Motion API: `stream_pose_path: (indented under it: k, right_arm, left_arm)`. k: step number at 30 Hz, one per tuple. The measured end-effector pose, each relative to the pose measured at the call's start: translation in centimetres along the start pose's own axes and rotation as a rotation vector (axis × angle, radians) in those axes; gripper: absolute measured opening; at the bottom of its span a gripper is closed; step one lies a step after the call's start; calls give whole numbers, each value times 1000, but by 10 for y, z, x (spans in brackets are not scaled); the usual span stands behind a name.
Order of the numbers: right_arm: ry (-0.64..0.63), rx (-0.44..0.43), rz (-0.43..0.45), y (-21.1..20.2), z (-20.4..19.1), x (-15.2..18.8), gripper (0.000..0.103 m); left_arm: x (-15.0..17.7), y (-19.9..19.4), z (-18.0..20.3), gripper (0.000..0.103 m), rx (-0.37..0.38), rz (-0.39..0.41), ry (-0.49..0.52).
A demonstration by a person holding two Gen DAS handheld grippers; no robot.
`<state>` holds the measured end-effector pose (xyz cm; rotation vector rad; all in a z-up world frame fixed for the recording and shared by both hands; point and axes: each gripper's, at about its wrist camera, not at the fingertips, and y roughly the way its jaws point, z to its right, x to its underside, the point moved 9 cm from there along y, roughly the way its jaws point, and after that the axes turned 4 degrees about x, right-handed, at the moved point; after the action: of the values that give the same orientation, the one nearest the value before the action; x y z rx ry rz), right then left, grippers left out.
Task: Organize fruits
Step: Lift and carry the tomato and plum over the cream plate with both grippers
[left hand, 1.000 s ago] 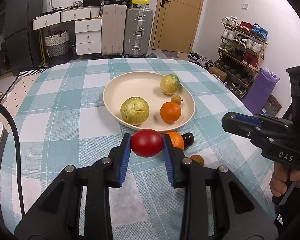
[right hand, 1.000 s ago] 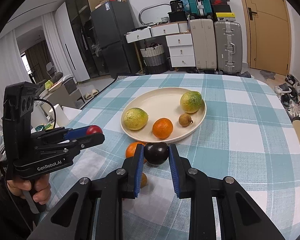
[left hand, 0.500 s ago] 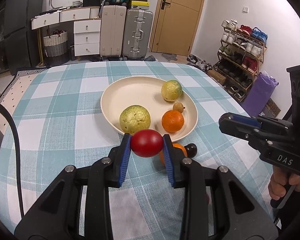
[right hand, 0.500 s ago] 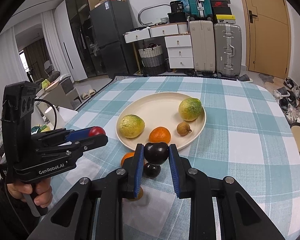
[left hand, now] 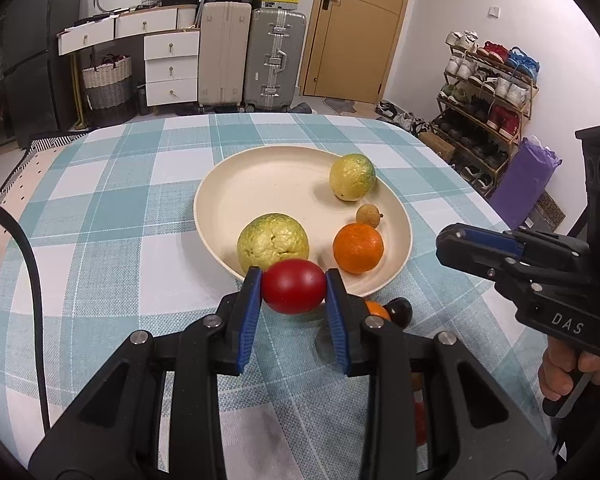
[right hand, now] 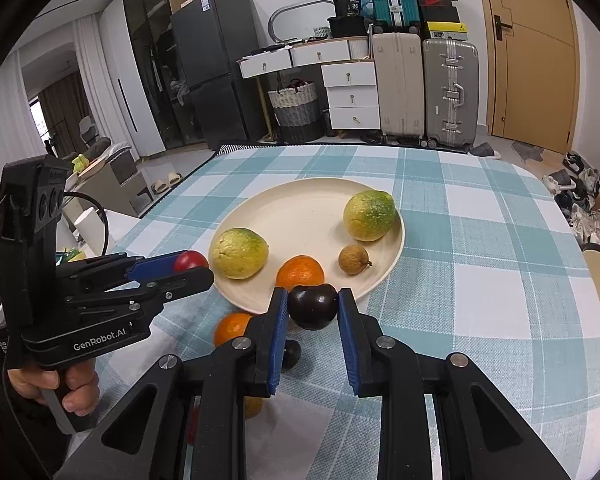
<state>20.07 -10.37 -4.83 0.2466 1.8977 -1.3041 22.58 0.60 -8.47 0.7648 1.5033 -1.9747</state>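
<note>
Nearest first: left gripper (left hand: 294,294) is clenched on a red fruit (left hand: 293,286), blue pads pinching it side to side w/ the fruit carried clear of the cloth, right at the plate's near rim. That side-on pinch makes sense for a round, smooth thing: it sits at the widest part so it shouldn't squirt out.

Right gripper (right hand: 313,307) likewise clamped on a dark plum-like fruit (right hand: 313,306), also at the near rim of the plate (right hand: 300,200). Both loads look lined up for a drop-in, prob one after the other.

Below them on the checked tablecloth (left hand: 100,208) there's a loose orange (right hand: 232,327) at 7 o'clock of the right jaws, plus a small dark fruit (right hand: 291,354) tucked by the left pad; still to collect, I'd say.

Further out, on the plate: an orange (left hand: 358,248), a yellow-green lumpy fruit (left hand: 273,241), a small brown one (left hand: 368,216), and a second yellow-green fruit (left hand: 353,177) at 1 o'clock of the plate.

Vs a sec ago: both grippers have closed in on the plate, which now sits bigger and lower in each view. Red fruit then overlapped the cloth short of the rim; now it's at the rim. Grips unchanged.
</note>
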Motion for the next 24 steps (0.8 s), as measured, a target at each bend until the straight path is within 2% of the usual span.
stream_pose_path:
  k: [11, 24]
  right_arm:
    - [-1, 5, -2, 19, 9, -8, 25]
    - [-22, -7, 23, 43, 15, -24, 25]
  left_arm:
    - [-5, 24, -2, 29, 3, -27, 18]
    - [-16, 44, -9, 29, -21, -14, 40]
